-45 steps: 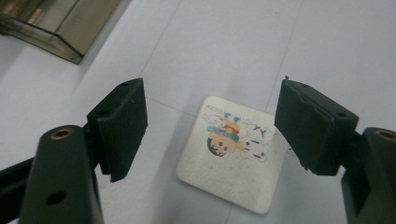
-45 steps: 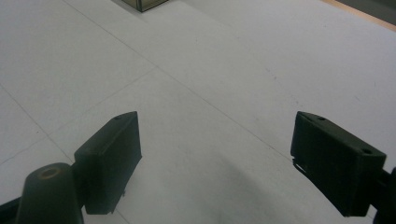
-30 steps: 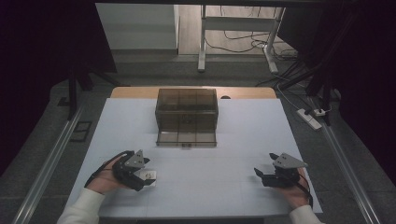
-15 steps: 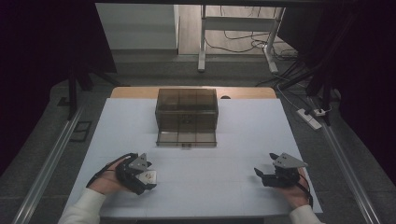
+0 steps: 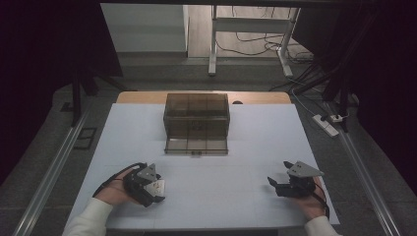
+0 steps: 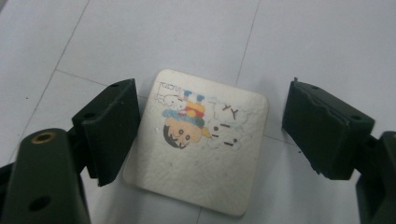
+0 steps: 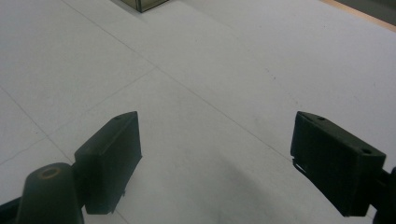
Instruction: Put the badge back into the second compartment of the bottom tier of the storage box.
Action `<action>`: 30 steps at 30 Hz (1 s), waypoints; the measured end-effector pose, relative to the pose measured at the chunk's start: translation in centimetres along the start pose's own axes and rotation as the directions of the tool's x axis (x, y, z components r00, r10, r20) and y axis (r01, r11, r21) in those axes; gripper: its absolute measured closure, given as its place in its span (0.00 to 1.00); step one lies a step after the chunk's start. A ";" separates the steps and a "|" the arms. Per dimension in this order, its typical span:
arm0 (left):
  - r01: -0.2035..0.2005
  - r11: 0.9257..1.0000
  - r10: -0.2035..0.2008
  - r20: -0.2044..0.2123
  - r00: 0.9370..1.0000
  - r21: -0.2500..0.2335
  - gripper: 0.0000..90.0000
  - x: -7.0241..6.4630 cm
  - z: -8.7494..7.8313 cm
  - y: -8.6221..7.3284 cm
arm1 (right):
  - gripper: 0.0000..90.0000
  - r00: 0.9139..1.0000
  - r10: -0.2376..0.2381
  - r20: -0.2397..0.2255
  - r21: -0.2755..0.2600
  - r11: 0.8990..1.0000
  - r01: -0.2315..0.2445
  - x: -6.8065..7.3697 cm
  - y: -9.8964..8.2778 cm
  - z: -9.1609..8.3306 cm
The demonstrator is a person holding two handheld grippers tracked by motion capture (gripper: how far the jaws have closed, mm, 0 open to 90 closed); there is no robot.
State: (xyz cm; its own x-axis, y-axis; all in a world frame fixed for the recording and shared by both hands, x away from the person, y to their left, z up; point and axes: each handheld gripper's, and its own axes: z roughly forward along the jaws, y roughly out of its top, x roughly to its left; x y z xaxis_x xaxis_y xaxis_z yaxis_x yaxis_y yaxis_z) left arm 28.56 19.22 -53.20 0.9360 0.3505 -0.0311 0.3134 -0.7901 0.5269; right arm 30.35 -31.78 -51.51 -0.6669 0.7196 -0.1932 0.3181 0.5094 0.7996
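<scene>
A small cream square card (image 6: 198, 142) with a cartoon picture lies flat on the white table, also seen in the high view (image 5: 157, 187). My left gripper (image 6: 210, 135) hovers right over it, open, one jaw on each side of the card and neither clamped on it. In the high view that left gripper (image 5: 150, 189) sits at the front left in a hand. My right gripper (image 5: 276, 186) rests at the front right, open, with bare table between its jaws (image 7: 215, 163).
A dark translucent drawer box (image 5: 196, 115) stands at the middle back of the white table (image 5: 246, 147), its bottom drawer (image 5: 196, 146) pulled out toward me. A corner of the box (image 7: 142, 3) peeks in at the top of the right gripper view.
The left gripper has shifted slightly down and right onto the card. The right gripper has stayed put.
</scene>
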 end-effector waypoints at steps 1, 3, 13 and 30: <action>0.004 1.000 -0.004 -0.006 1.000 -0.002 0.25 0.0 0.0 -0.1 | 0.17 1.000 0.000 0.000 0.000 1.000 0.000 0.0 0.0 0.0; 0.005 1.000 -0.005 -0.010 1.000 -0.007 0.28 0.1 -0.1 -0.2 | 0.17 1.000 0.000 -0.001 -0.001 1.000 0.000 0.0 0.0 0.0; -0.027 1.000 0.027 -0.017 0.999 -0.011 0.37 -0.2 -0.2 -0.2 | 0.17 1.000 -0.001 0.002 -0.001 1.000 0.001 0.0 0.0 0.0; -0.002 0.992 -0.006 -0.062 0.998 -0.124 0.37 -0.1 -1.4 0.0 | 0.17 1.000 -0.002 0.004 -0.003 1.000 0.002 0.0 0.0 0.0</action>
State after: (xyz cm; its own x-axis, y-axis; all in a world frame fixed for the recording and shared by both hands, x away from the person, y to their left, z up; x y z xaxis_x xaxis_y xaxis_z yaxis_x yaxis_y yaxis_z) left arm 28.28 19.91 -52.04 0.9225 0.3855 0.0184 0.2892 -0.7220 0.6285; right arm 30.33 -31.80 -51.48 -0.6648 0.7207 -0.1968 0.3151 0.5093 0.8008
